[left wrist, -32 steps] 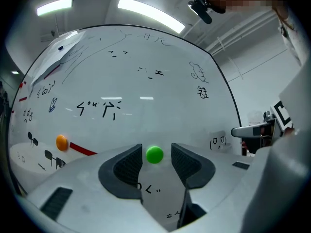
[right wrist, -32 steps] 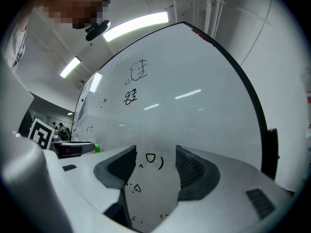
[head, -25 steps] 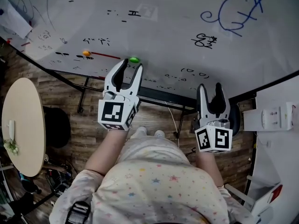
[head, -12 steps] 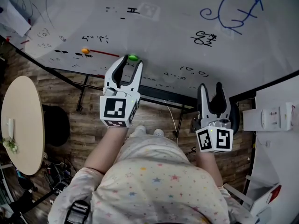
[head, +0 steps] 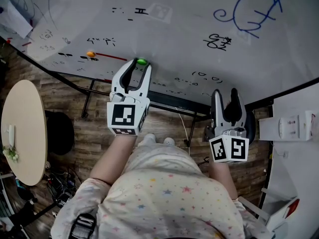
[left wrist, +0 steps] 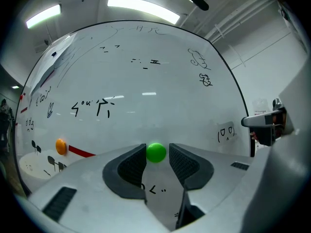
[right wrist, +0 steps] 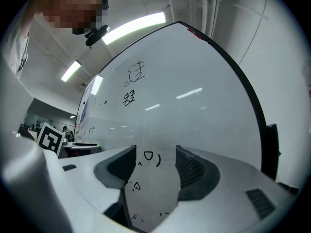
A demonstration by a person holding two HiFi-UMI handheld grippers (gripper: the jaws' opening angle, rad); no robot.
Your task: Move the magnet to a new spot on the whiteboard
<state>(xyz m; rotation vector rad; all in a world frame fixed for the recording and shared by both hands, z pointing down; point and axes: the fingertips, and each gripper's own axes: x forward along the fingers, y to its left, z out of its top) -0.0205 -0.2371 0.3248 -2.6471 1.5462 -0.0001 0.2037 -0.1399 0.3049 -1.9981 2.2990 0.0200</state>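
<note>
One magnet (left wrist: pixel 156 152), nearly gripped.
Left tongs (left wrist: pixel 156 150) have just been narrowing round it on the whiteboard (left wrist: pixel 160 91), not yet pinching; centre it, squeeze evenly. Right tongs (right wrist: pixel 156 154) gape, empty.

The whiteboard (head: pixel 189 19) is cut off by the head view's top edge, and its black scribbles (head: pixel 102 43) cannot be read. The green magnet (head: pixel 142 61) is partly hidden by the left gripper (head: pixel 141 66).
</note>
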